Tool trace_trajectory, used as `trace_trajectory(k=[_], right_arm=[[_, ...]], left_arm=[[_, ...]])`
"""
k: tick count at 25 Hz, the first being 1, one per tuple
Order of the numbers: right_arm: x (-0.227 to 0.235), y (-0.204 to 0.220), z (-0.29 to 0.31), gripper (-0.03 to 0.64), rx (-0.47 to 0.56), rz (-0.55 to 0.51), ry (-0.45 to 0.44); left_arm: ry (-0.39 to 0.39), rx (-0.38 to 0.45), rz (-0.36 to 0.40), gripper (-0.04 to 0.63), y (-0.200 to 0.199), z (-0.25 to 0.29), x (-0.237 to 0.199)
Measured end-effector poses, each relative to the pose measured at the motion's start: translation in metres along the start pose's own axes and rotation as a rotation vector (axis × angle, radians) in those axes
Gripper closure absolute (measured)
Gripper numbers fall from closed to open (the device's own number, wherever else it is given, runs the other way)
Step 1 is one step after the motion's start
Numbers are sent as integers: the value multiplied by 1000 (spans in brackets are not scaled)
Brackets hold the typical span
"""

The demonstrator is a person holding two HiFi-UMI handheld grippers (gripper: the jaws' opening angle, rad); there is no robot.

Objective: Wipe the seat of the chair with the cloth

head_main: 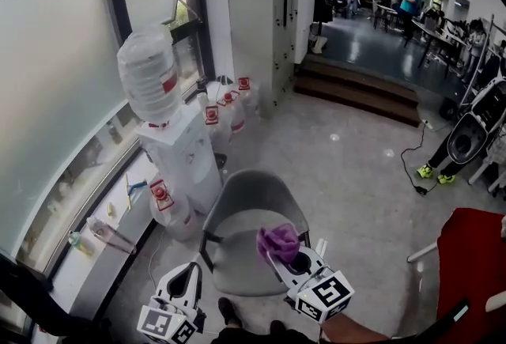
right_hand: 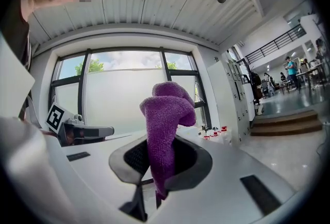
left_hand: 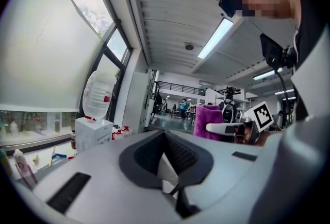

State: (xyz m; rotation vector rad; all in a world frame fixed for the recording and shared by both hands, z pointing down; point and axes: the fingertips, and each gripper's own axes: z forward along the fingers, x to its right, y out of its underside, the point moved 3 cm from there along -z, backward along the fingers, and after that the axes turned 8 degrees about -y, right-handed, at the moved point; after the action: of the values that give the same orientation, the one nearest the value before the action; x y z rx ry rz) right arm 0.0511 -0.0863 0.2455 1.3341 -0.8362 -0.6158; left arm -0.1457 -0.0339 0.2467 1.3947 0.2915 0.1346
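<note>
A grey chair point(head_main: 251, 225) stands just in front of me, its seat point(head_main: 237, 259) facing up. My right gripper point(head_main: 283, 257) hangs over the seat's right side and is shut on a purple cloth point(head_main: 278, 242). In the right gripper view the cloth point(right_hand: 166, 122) rises in a folded bunch from between the jaws of the right gripper point(right_hand: 159, 169). My left gripper point(head_main: 191, 270) is off the seat's front left corner, held up in the air. In its own view the left gripper point(left_hand: 166, 161) is shut with nothing in it, and the cloth point(left_hand: 207, 120) shows to its right.
A white water dispenser point(head_main: 180, 149) with an upturned bottle point(head_main: 150, 73) stands left of the chair, with several water jugs point(head_main: 225, 109) on the floor behind it. A red chair point(head_main: 473, 271) is at the right. Wooden steps point(head_main: 356, 89) and people are far back.
</note>
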Motion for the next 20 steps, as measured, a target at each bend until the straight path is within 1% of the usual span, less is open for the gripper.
trace_trajectory(k=[2, 5, 10, 15, 20], right_arm=[[-2, 2, 12, 549, -9, -7, 7], [-1, 6, 31, 549, -20, 6, 18], [2, 14, 57, 551, -48, 23, 38], [10, 31, 86, 551, -70, 51, 56], [17, 50, 118, 549, -103, 59, 65]], left_arm=[[12, 14, 9, 589, 1, 6, -13], [8, 20, -10, 589, 3, 17, -33], [26, -16, -26, 589, 10, 28, -52], [28, -52, -4, 589, 23, 45, -77], [36, -92, -12, 589, 40, 62, -104]])
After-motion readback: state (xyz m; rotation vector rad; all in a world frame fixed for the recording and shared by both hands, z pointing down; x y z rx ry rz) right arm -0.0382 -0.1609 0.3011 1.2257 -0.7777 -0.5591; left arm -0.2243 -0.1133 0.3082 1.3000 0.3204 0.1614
